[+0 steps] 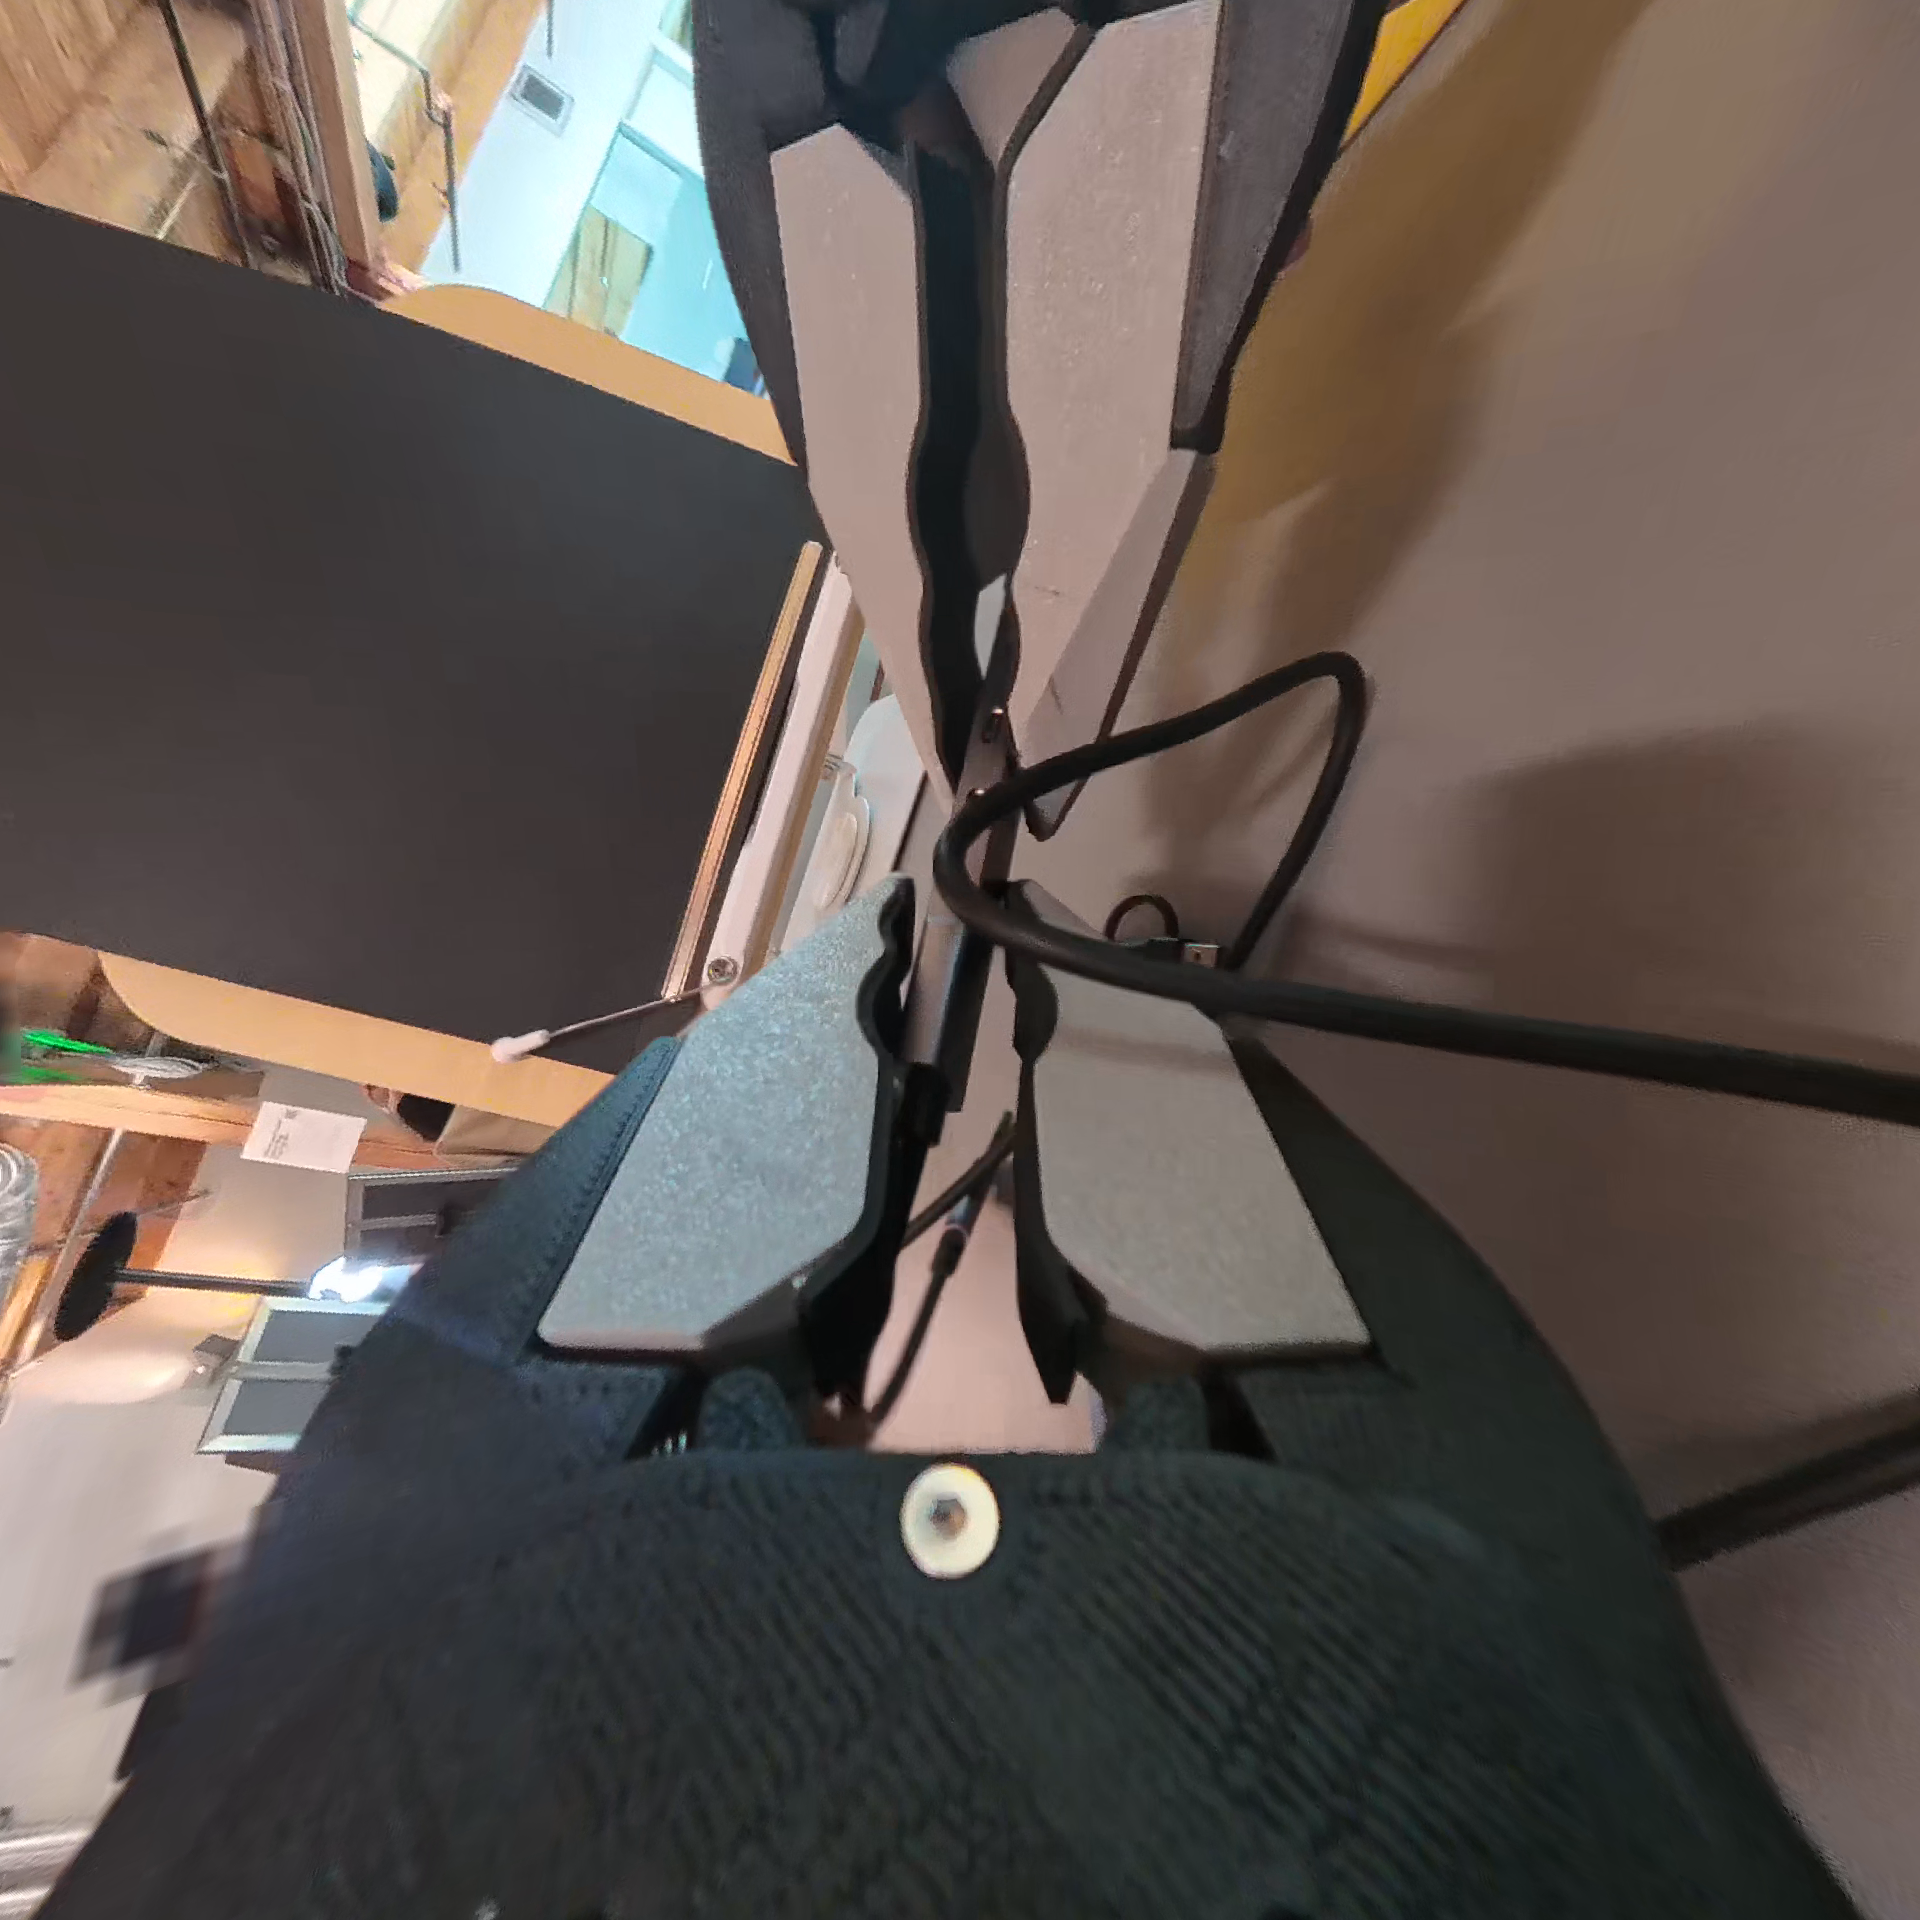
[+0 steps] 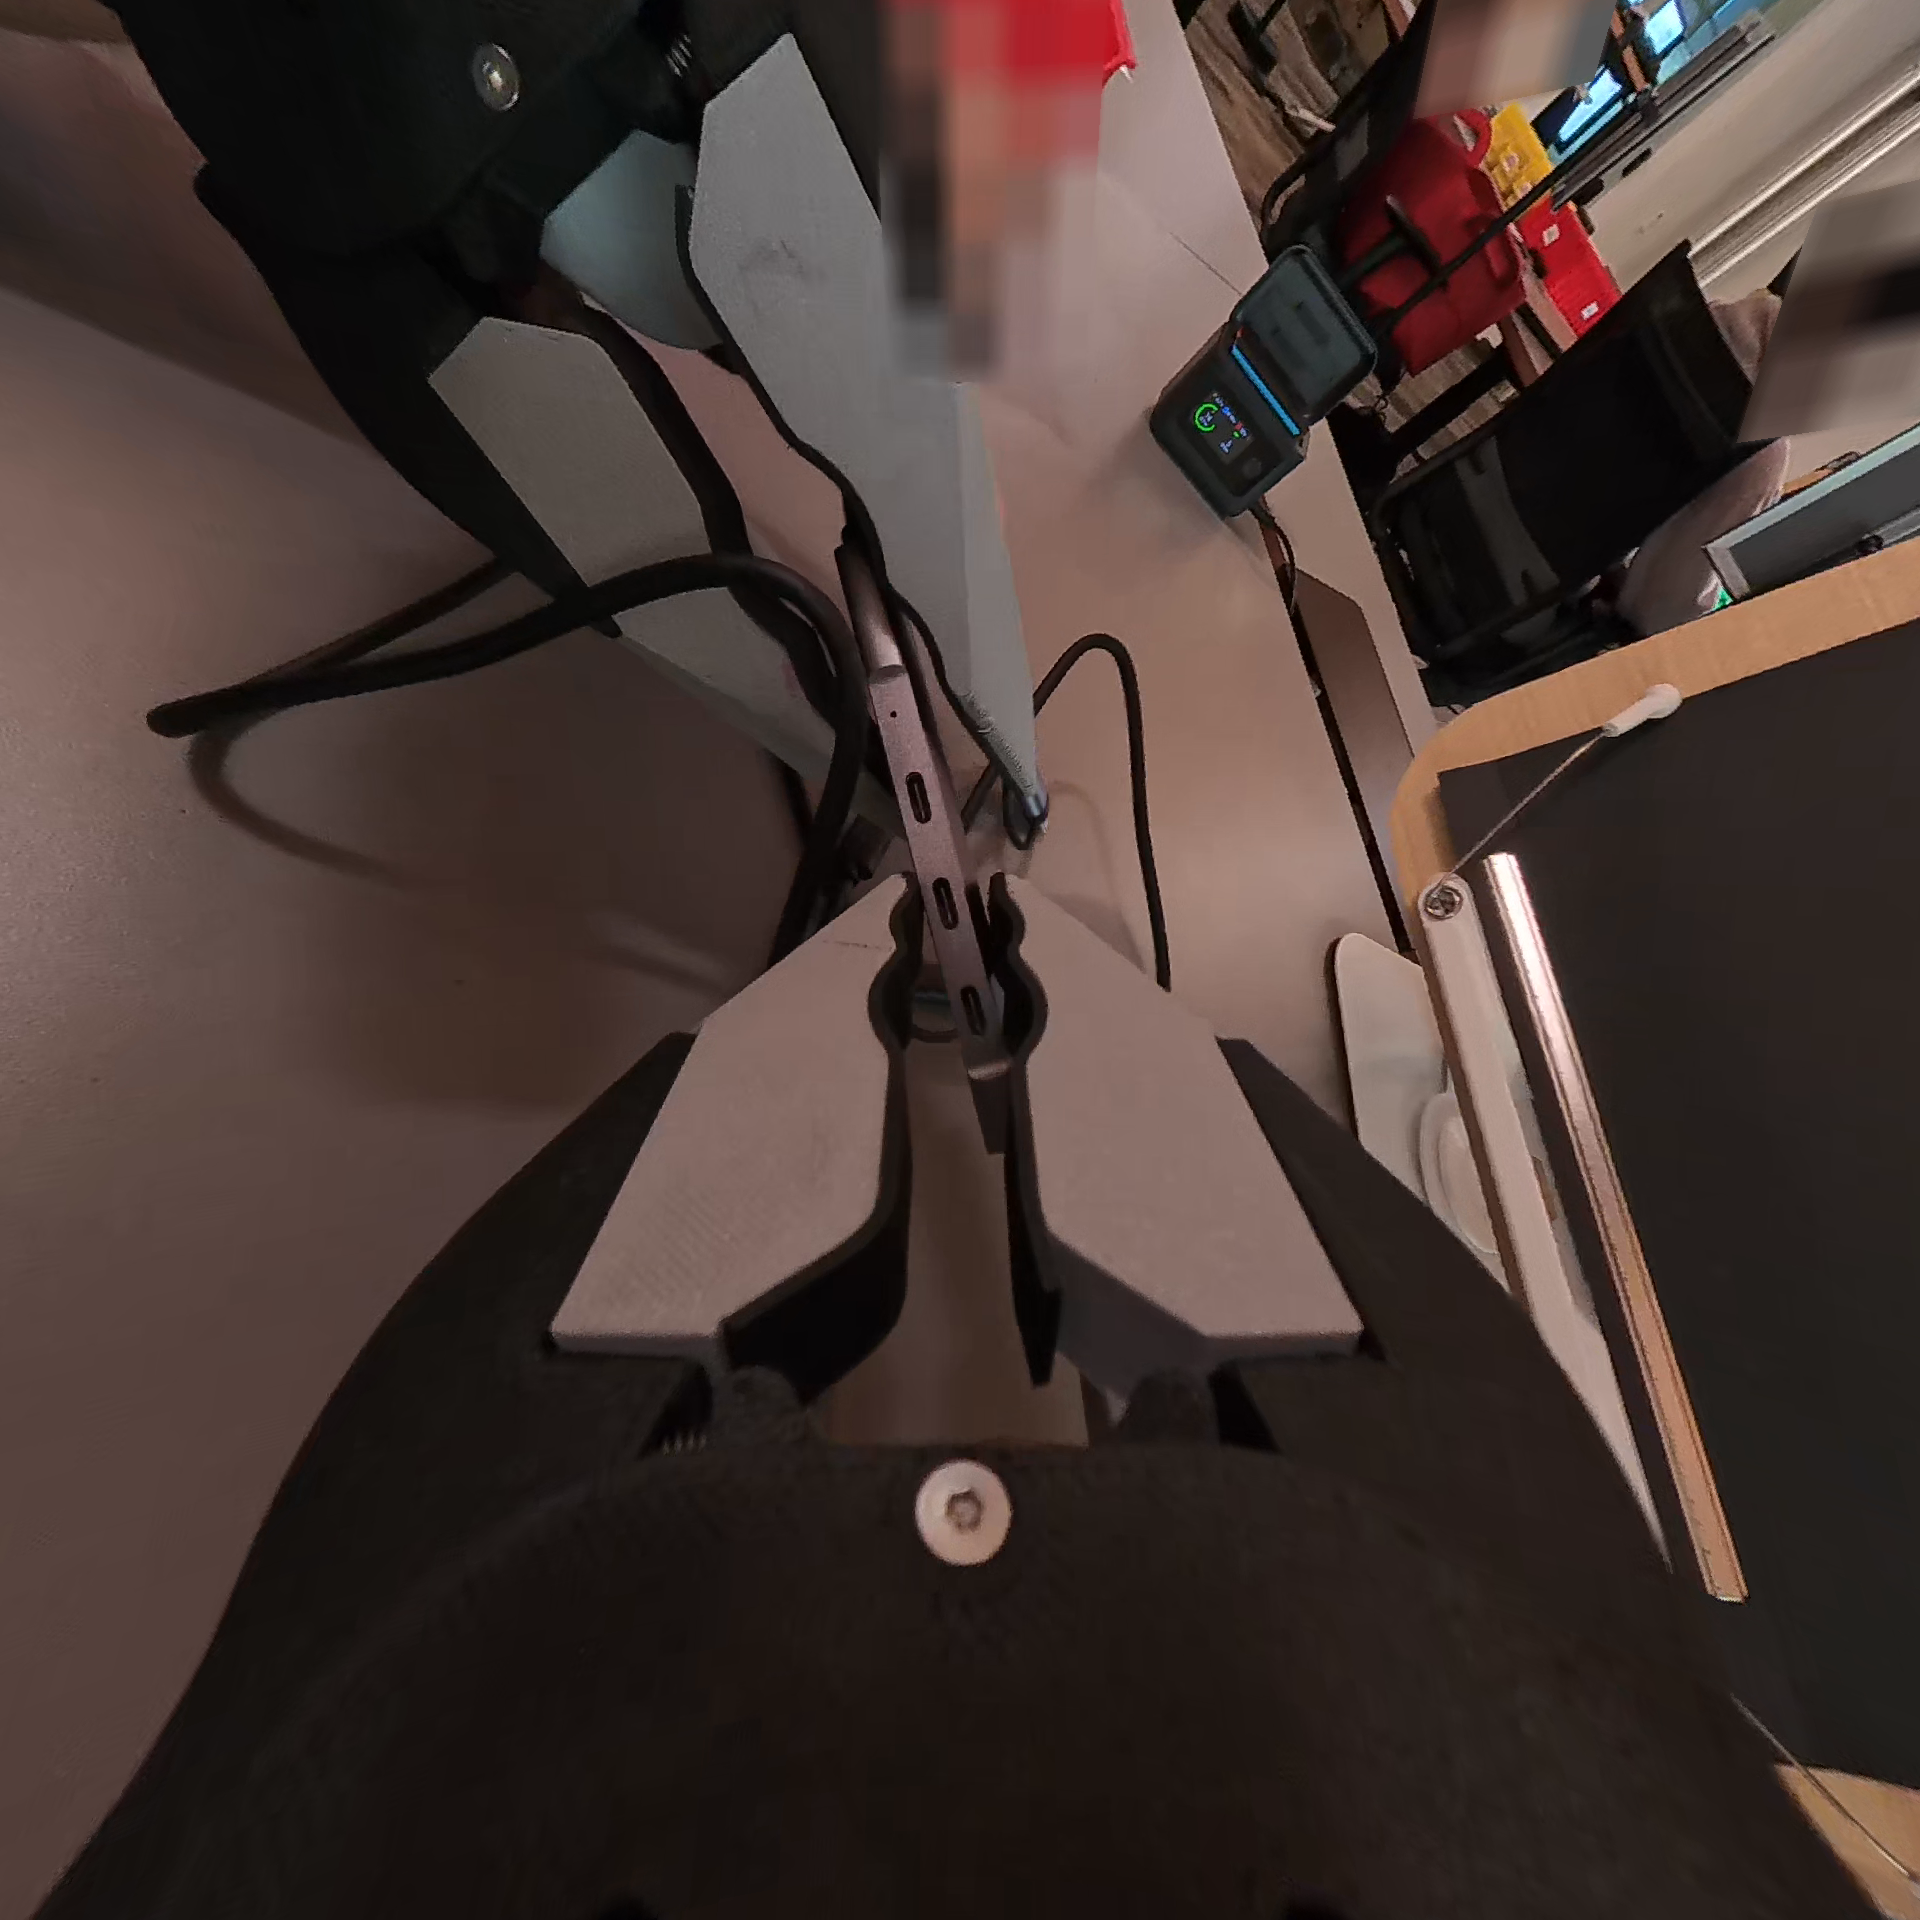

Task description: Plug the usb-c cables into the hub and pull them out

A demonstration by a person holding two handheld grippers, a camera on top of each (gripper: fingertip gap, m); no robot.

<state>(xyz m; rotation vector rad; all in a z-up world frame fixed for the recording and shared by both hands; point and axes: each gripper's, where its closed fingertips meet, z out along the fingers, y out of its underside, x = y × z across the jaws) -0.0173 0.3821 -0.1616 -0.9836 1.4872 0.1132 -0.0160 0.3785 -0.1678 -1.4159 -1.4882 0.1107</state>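
A thin grey hub (image 2: 902,727) is held edge-on above the beige table (image 2: 312,1039). Three ports show along its edge, all empty. My right gripper (image 2: 951,899) is shut on its near end. My left gripper (image 1: 961,920) is shut on the other end of the hub (image 1: 948,997); its fingers (image 2: 831,312) reach in from the top of the right wrist view. The right gripper (image 1: 997,790) faces it in the left wrist view. A thick black cable (image 1: 1455,1023) loops away from the hub. A thin cable's grey plug (image 2: 1023,800) lies loose on the table under the left gripper.
A black panel in a wooden frame (image 2: 1714,1039) stands close on one side, with a white object (image 2: 1382,1039) at its foot. A small dark device with a lit screen (image 2: 1236,416) sits farther back. Another loose connector (image 1: 1195,951) lies on the table. The grippers are tip to tip, or close to it.
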